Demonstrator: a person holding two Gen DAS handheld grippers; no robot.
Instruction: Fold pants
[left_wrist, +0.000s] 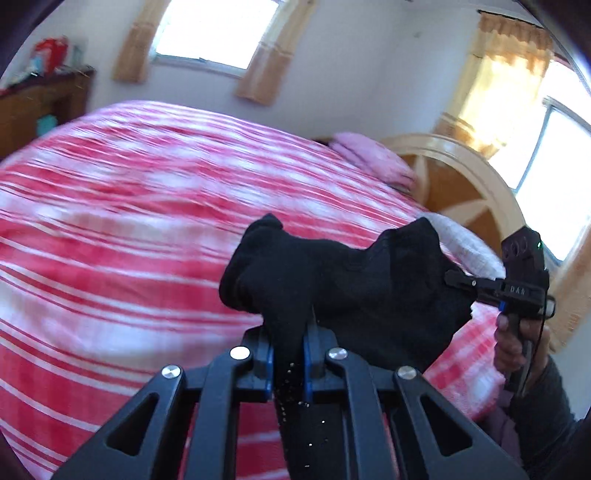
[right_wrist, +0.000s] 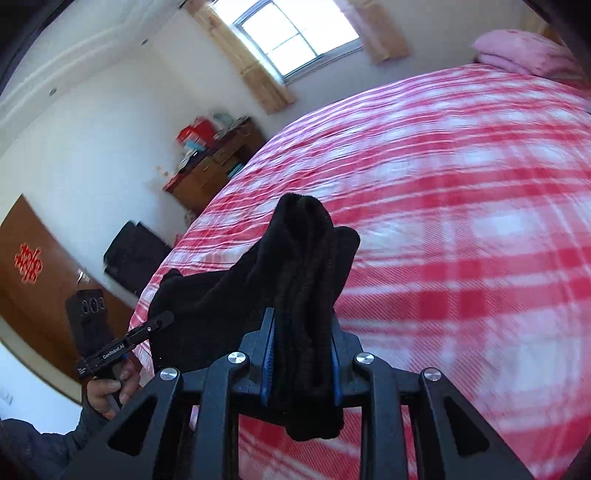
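The black pants (left_wrist: 354, 280) hang in the air above the bed (left_wrist: 129, 221), stretched between the two grippers and clear of the bedding. The cloth is soft, matte and thick, bunched into rounded folds; in the right wrist view it shows a ribbed, knit-like texture where it bulges over the fingers.

The left gripper (left_wrist: 290, 350) has its blue-padded fingers (left_wrist: 308, 347) closed tight on a narrow fold of the pants, a strip of black cloth trailing down between them. The right gripper (right_wrist: 303, 354) is clamped the same way on a thicker wad of the pants, its blue pads (right_wrist: 267, 354) pressing the fabric from both sides, with a lump hanging just below.

In the left wrist view the right gripper appears at the far right, its black fingers reaching into the edge of the pants.

The bed wears a red-and-white plaid cover, blurred by motion. A pink pillow (right_wrist: 524, 48) lies at the far end by a curved wooden headboard (left_wrist: 461, 184). A brown wooden cabinet (right_wrist: 214, 162) stands at the wall with red boxes and small clutter on top, too blurred to identify.
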